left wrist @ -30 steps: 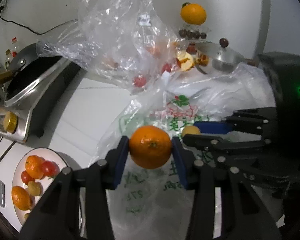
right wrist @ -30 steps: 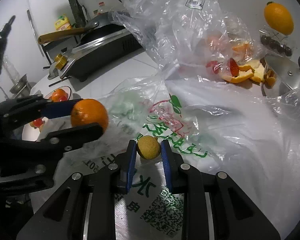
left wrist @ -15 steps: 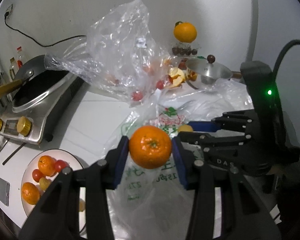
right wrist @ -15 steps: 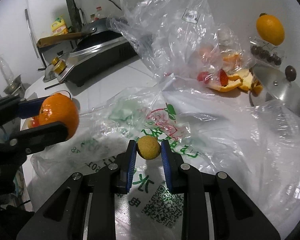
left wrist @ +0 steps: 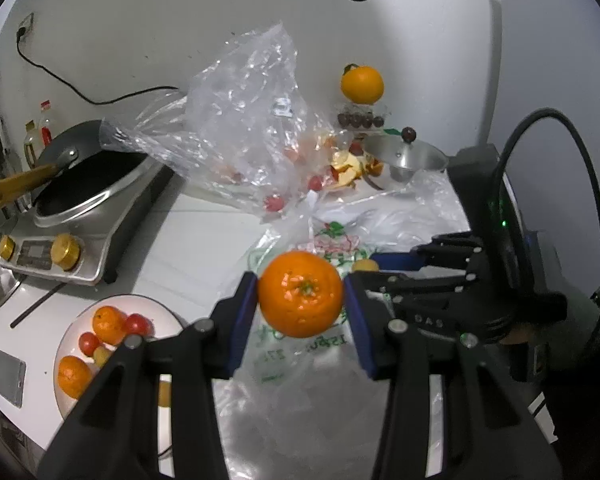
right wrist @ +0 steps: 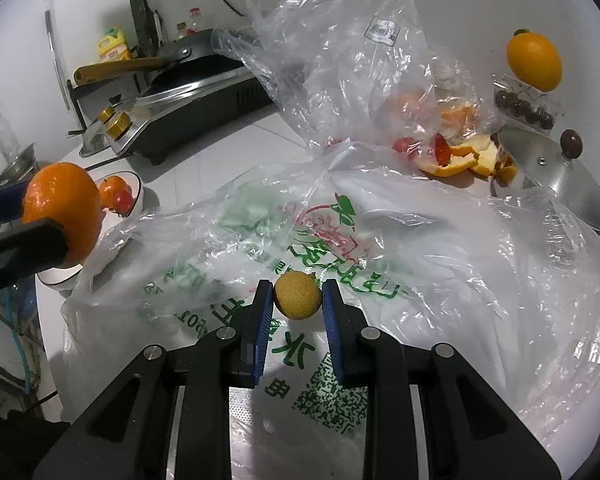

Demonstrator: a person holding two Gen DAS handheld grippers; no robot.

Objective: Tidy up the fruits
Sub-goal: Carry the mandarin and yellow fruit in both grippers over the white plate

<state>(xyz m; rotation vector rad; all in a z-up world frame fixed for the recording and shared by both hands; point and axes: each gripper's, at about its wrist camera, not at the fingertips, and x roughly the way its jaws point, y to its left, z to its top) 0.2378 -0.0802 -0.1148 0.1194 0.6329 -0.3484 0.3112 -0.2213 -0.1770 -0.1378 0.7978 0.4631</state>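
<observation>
- Both claws are loaded: the left gripper (left wrist: 300, 300) is clamped on a mandarin orange (left wrist: 300, 294), held in the air above the printed plastic bag (right wrist: 340, 240); the right gripper (right wrist: 296, 300) is pinched tight on a small yellow fruit (right wrist: 297, 295), low over the same bag.
- Largest nearby is the induction cooker (left wrist: 84, 216) with its wok, well apart from the work; keep both loads away from it.
- Next, the crumpled clear bag (left wrist: 244, 128) stands behind, with red fruit and peel at its foot; it is not the target, I judge.
- White plate (left wrist: 66, 344) at the counter's near left edge already holds mandarins and cherry tomatoes, so it looks like the place to sort into.
- To do this well: carry the mandarin leftward over the plate, lower until it nearly rests among the others, then release gently so nothing rolls off the rim.
- Bring the small yellow fruit afterwards, one claw at a time, to avoid collision.
</observation>
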